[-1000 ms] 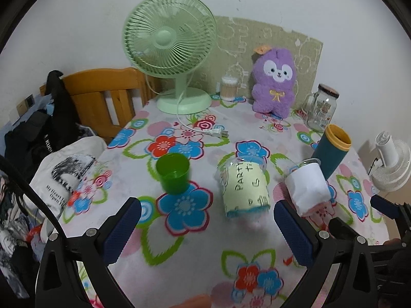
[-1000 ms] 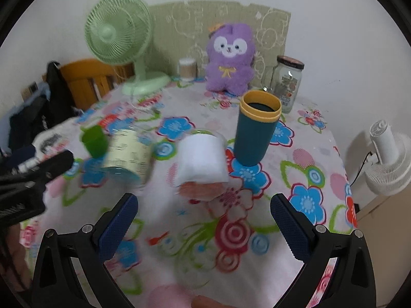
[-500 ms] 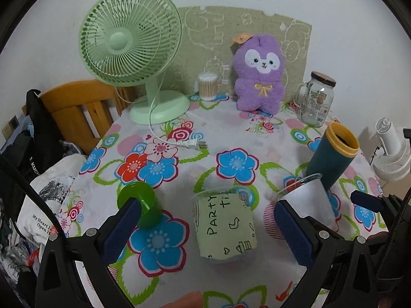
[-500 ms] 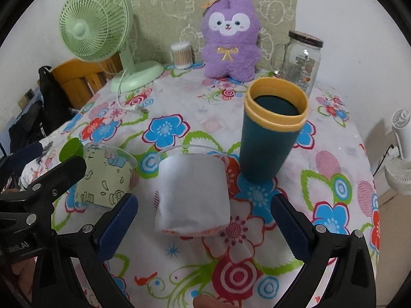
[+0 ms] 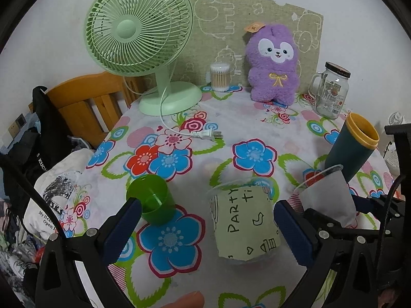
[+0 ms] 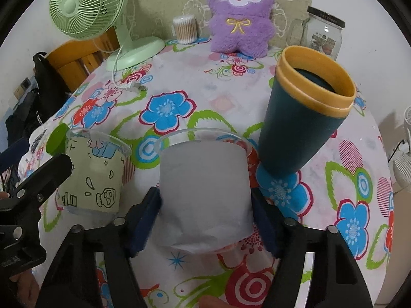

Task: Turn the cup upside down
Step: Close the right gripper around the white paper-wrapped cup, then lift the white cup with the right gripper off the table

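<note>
Several cups stand upright on the floral table. My right gripper (image 6: 205,215) is shut on the clear cup with a white sleeve (image 6: 205,195), its blue pads (image 6: 143,220) pressed to both sides; this cup also shows in the left wrist view (image 5: 328,197). My left gripper (image 5: 208,228) is open, its pads on either side of the clear cup with a pale green "PARTY" sleeve (image 5: 244,220), apart from it. That cup also shows in the right wrist view (image 6: 95,177). A small green cup (image 5: 151,199) stands just beyond the left pad.
A teal cup with a yellow rim (image 6: 305,120) stands close behind the white-sleeved cup. Farther back are a green fan (image 5: 143,41) with its plug cord (image 5: 203,134), a cotton-swab jar (image 5: 219,77), a purple plush (image 5: 273,61) and a glass jar mug (image 5: 331,89). A wooden chair (image 5: 84,102) stands left.
Both grippers moved forward to the cups. The right gripper went from open to shut around the white-sleeved cup. The left gripper stayed open and now straddles the green-sleeved cup.
</note>
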Motion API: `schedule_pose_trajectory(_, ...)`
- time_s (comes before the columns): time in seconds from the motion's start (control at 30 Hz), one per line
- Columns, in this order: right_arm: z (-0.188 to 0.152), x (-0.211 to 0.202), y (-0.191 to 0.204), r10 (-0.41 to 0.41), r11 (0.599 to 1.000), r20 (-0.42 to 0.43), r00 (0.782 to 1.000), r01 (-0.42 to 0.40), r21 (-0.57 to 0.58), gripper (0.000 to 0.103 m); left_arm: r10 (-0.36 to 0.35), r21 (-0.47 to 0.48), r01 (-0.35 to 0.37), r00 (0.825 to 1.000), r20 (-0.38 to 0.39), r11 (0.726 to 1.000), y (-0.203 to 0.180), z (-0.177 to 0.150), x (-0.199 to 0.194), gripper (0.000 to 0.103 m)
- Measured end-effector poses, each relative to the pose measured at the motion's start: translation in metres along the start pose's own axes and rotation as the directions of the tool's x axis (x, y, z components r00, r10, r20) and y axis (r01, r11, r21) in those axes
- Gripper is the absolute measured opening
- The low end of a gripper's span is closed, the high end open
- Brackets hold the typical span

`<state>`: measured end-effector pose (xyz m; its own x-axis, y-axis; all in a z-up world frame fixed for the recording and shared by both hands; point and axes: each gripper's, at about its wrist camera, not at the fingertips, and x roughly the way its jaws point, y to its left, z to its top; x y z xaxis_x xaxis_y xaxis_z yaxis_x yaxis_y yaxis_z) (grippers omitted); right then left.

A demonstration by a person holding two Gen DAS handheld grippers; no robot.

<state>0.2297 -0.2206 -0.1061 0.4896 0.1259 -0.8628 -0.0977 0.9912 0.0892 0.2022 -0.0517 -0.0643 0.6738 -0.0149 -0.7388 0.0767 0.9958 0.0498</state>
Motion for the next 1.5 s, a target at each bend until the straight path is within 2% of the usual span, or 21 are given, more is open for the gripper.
schedule_pose_trajectory(0.2,-0.005,-0.012,0.003,0.003,1.0,0.027,1.0,-0.003,-0.009,0.068,-0.01,0.002,0.01,1.0,0.004,1.0,0.0,-0.002,-0.007,0.103)
schedule_pose_trajectory(0.4,-0.017,-0.045,0.008,0.002,1.0,0.072,0.997,0.0,-0.026,0.068,-0.036,-0.005,0.037,0.999,0.026,0.999,0.001,-0.008,-0.032,0.103)
schedule_pose_trajectory(0.57,-0.038,-0.081,0.015,0.011,0.999,0.108,0.994,-0.006,-0.044,0.068,-0.067,-0.004,0.068,0.996,0.053,0.998,0.001,-0.023,-0.065,0.103)
schedule_pose_trajectory(0.77,-0.079,-0.118,0.025,0.025,0.998,0.118,0.993,-0.018,-0.062,0.068,-0.1,-0.007,0.101,0.992,0.075,0.995,0.001,-0.049,-0.102,0.103)
schedule_pose_trajectory(1.03,-0.139,-0.152,0.031,0.026,0.998,0.097,0.995,-0.019,-0.065,0.068,-0.129,-0.002,0.13,0.99,0.064,0.992,-0.004,-0.091,-0.133,0.103)
schedule_pose_trajectory(1.23,-0.179,-0.16,0.03,0.001,0.998,0.037,0.999,0.002,-0.057,0.068,-0.136,0.012,0.135,0.99,0.04,0.991,-0.01,-0.119,-0.144,0.103)
schedule_pose_trajectory(1.5,-0.202,-0.152,0.027,-0.037,0.998,-0.017,0.999,0.036,-0.05,0.068,-0.143,0.01,0.142,0.99,0.021,0.99,-0.013,-0.138,-0.148,0.103)
